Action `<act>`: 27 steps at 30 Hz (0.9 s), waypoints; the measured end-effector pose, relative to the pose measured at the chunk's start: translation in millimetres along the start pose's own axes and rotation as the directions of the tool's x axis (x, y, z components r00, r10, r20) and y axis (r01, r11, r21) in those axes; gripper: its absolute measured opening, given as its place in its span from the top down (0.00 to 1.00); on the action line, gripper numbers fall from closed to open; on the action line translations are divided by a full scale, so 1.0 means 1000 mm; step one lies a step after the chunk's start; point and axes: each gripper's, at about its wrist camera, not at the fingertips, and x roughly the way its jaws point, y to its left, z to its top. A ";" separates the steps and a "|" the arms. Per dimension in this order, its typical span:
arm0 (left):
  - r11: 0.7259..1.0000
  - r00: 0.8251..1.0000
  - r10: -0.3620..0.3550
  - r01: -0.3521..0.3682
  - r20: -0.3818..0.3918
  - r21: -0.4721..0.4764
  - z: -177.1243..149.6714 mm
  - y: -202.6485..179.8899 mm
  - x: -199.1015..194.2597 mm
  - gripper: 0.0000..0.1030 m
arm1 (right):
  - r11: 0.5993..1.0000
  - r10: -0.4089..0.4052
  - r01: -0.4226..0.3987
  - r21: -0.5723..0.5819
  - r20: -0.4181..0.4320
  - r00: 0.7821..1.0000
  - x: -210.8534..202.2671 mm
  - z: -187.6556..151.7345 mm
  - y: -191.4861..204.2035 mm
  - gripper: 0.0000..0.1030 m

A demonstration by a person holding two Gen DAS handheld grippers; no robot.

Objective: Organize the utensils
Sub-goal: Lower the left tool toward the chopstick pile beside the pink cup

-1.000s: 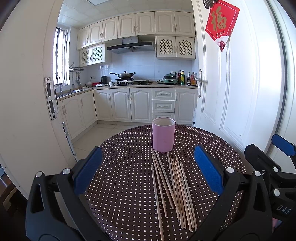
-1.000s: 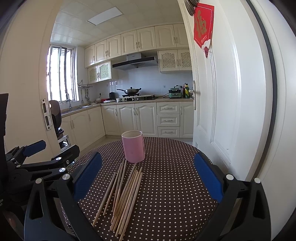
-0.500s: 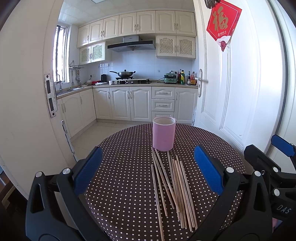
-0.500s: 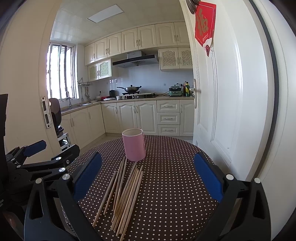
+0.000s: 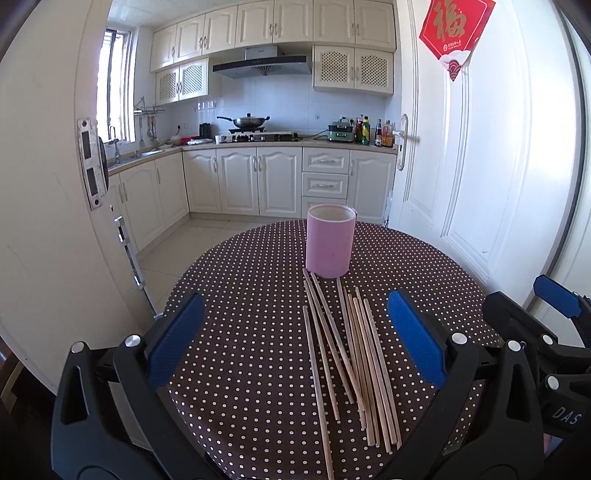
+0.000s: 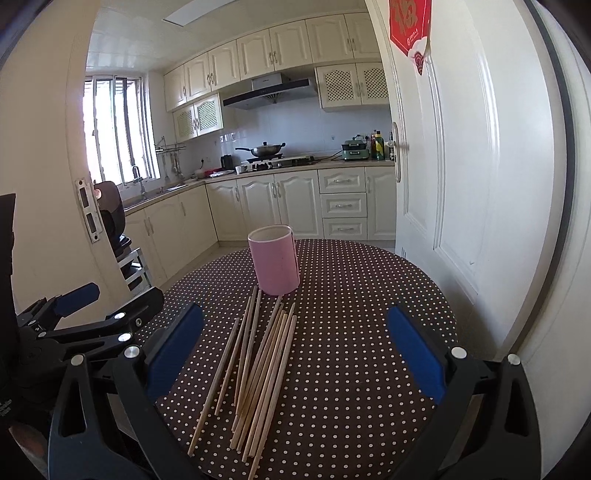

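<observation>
A pink cylindrical cup [image 5: 331, 240] [image 6: 275, 260] stands upright near the middle of a round table with a brown white-dotted cloth [image 5: 243, 295] [image 6: 354, 295]. Several wooden chopsticks [image 5: 349, 354] [image 6: 258, 362] lie loose on the cloth in front of the cup, their far ends close to its base. My left gripper [image 5: 295, 339] hovers open above the table's near side, with nothing between its blue pads. My right gripper [image 6: 295, 339] is open too and holds nothing. Each gripper shows at the edge of the other's view.
A white door [image 5: 480, 166] with a red hanging [image 5: 456, 27] stands open just right of the table. A door frame [image 5: 48, 184] rises at the left. Behind lie kitchen cabinets [image 5: 258, 181] and a stove with a wok [image 5: 247, 122]. A dark chair [image 6: 114, 221] is at the left.
Both views have tilted slightly, so the cup and chopsticks sit a little lower in the frame. The grippers stay open and the chopsticks have not moved.
</observation>
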 end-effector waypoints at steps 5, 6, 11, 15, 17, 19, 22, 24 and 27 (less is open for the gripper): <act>1.000 0.999 -0.003 0.003 -0.049 -0.008 -0.002 0.003 0.013 0.06 | 1.000 0.006 -0.006 0.008 -0.043 0.999 0.011 -0.002 0.000 0.07; 1.000 0.998 -0.002 0.002 -0.058 -0.009 -0.002 0.004 0.016 0.06 | 1.000 0.006 -0.005 0.008 -0.057 0.998 0.013 -0.002 0.001 0.07; 0.999 0.992 -0.015 0.012 -0.124 -0.030 -0.006 0.011 0.033 0.06 | 1.000 0.012 -0.010 0.020 -0.122 0.992 0.028 -0.005 0.000 0.07; 0.999 0.983 -0.025 0.017 -0.180 -0.047 -0.009 0.016 0.047 0.06 | 1.000 0.002 0.003 0.026 -0.167 0.986 0.039 -0.007 -0.001 0.07; 0.999 0.979 -0.027 0.017 -0.203 -0.052 -0.010 0.017 0.053 0.06 | 1.000 -0.007 0.012 0.029 -0.187 0.982 0.044 -0.008 -0.002 0.07; 0.998 0.974 -0.029 0.017 -0.223 -0.054 -0.012 0.018 0.059 0.06 | 0.999 -0.014 0.021 0.034 -0.210 0.978 0.048 -0.008 -0.004 0.07; 0.998 0.966 -0.034 0.020 -0.258 -0.057 -0.015 0.020 0.068 0.06 | 0.998 -0.036 0.047 0.040 -0.252 0.967 0.057 -0.010 -0.007 0.07; 0.998 0.959 -0.039 0.023 -0.281 -0.060 -0.016 0.020 0.075 0.06 | 0.997 -0.040 0.055 0.049 -0.274 0.961 0.062 -0.012 -0.010 0.07; 0.997 0.947 -0.044 0.024 -0.318 -0.067 -0.017 0.022 0.085 0.06 | 0.996 -0.038 0.062 0.070 -0.305 0.952 0.069 -0.016 -0.016 0.07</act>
